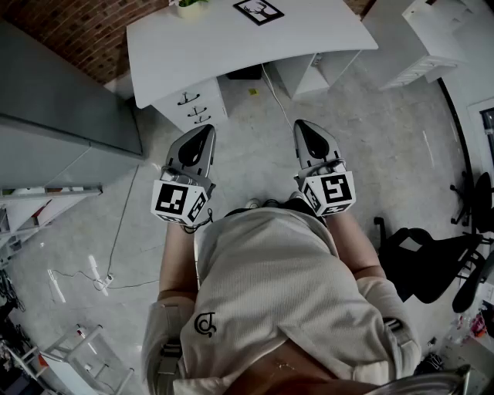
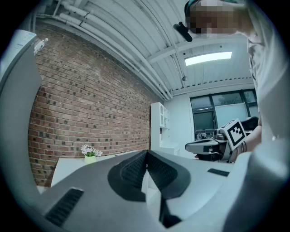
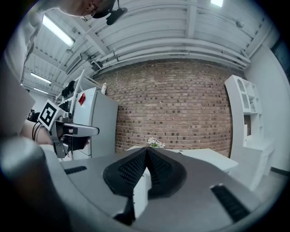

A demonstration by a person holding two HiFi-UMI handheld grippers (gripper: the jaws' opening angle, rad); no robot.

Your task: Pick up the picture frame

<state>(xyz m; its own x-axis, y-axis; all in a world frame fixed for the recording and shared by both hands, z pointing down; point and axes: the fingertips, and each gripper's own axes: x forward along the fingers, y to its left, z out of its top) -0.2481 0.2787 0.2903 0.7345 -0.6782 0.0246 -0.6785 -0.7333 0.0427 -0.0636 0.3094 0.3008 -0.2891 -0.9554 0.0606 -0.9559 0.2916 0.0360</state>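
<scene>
Picture frame (image 1: 258, 11) at the very top of the head view, just right of centre, on the far part of the white counter (image 1: 231, 46), with a small potted plant (image 1: 191, 6) near it to the left. Well apart from both tools. Left hand-held gripper (image 1: 204, 133) at centre left of that view, clenched tight, pads pressed together with nothing between them. Right hand-held gripper (image 1: 303, 126) at centre right, likewise clenched and empty. Both held level, side by side, pointed toward the counter, above the grey floor (image 1: 255, 154). Under the counter's near edge, a white drawer unit (image 1: 193, 104). Brick wall (image 1: 85, 31) in the upper left corner, grey cabinet (image 1: 62, 100) along the left edge, black office chair (image 1: 432, 262) at lower right. In the left gripper view, the plant at lower left before the brick, the other tool at right of centre. In the right gripper view, the plant at centre, just above the closed jaw tips.
</scene>
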